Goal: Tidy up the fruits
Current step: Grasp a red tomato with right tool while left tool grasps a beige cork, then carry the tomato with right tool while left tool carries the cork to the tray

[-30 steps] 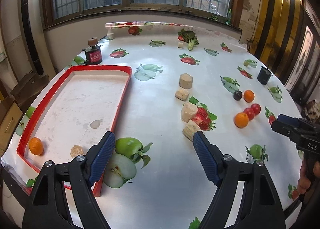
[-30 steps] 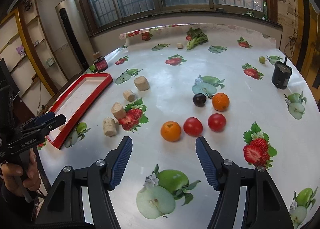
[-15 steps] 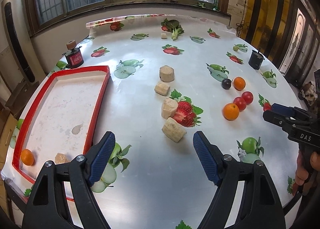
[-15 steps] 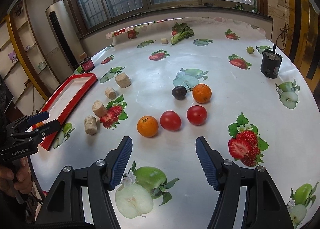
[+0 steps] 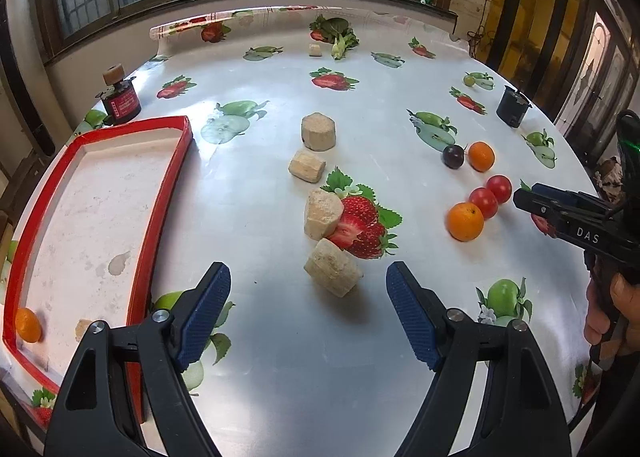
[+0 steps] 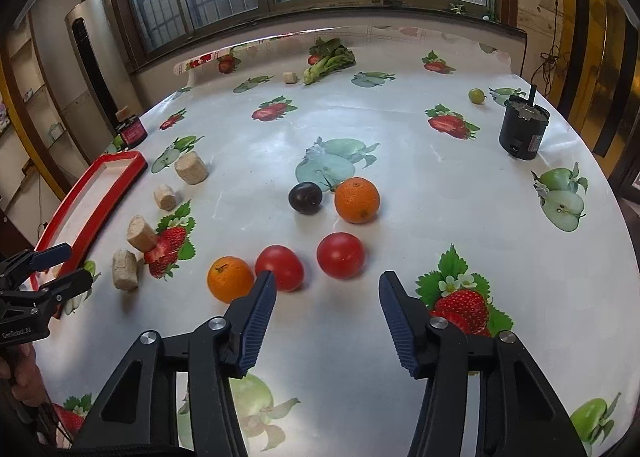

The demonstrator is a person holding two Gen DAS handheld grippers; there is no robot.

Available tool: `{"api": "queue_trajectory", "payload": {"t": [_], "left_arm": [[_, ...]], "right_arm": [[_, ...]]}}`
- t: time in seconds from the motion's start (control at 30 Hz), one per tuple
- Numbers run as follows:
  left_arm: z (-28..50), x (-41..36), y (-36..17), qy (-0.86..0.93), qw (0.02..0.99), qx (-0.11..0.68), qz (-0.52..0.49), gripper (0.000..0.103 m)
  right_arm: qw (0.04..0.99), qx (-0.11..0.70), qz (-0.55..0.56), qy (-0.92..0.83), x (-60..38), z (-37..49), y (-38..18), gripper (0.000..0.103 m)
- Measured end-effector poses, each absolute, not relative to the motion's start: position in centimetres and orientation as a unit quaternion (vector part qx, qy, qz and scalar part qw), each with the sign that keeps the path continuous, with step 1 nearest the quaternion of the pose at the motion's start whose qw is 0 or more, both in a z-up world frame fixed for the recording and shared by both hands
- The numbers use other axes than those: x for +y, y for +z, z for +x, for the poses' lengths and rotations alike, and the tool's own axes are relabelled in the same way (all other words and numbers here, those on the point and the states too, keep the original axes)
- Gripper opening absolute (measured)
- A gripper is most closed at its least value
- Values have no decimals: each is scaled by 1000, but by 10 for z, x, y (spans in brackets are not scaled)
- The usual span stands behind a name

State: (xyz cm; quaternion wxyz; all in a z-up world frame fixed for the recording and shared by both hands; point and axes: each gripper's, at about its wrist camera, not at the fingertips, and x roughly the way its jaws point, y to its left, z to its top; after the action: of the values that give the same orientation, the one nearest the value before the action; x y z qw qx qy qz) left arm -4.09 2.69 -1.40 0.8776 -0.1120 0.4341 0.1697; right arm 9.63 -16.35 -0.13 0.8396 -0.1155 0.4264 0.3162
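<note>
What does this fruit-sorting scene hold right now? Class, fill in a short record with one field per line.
Surface: table under a fruit-print cloth
Tray: red tray at the left, holding one orange and a tan piece
Loose fruit: two oranges, two tomatoes, one dark plum, one green grape
Other items: tan cork-like blocks, leafy greens, black canister, red jar
Left gripper: open, empty, near a block
Right gripper: open, empty, jaws just narrowed, near the tomatoes
</note>
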Motion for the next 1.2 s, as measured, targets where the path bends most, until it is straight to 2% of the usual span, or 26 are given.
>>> {"api": "queue_trajectory", "payload": {"t": [0.17, 0.33, 0.4, 0.43, 0.5, 0.53, 0.6, 1.2], "left_arm": [[-28, 32, -26, 171, 872, 445, -114, 80], [-16, 40, -43, 162, 861, 461, -142, 78], [-14, 42, -51, 144, 855, 470, -165, 54], [-15, 41, -52, 142, 858, 465, -164, 54], [-15, 36, -53, 139, 862, 464, -149, 39], [-15, 36, -52, 137, 863, 463, -148, 36], [-15, 38, -51, 135, 864, 461, -154, 36], [-60, 49, -19, 174, 877, 424, -142, 37]], "right_arm": [[838, 440, -115, 302, -159, 116, -13, 46], [834, 449, -106, 303, -155, 129, -22, 45], [832, 450, -101, 308, -153, 131, -24, 45], [831, 450, -102, 310, -151, 132, -25, 45], [828, 451, -104, 316, -147, 131, -27, 41], [828, 450, -103, 319, -146, 130, -28, 41], [825, 451, -96, 326, -145, 131, -29, 33], [832, 423, -83, 349, -146, 92, 7, 32]]}}
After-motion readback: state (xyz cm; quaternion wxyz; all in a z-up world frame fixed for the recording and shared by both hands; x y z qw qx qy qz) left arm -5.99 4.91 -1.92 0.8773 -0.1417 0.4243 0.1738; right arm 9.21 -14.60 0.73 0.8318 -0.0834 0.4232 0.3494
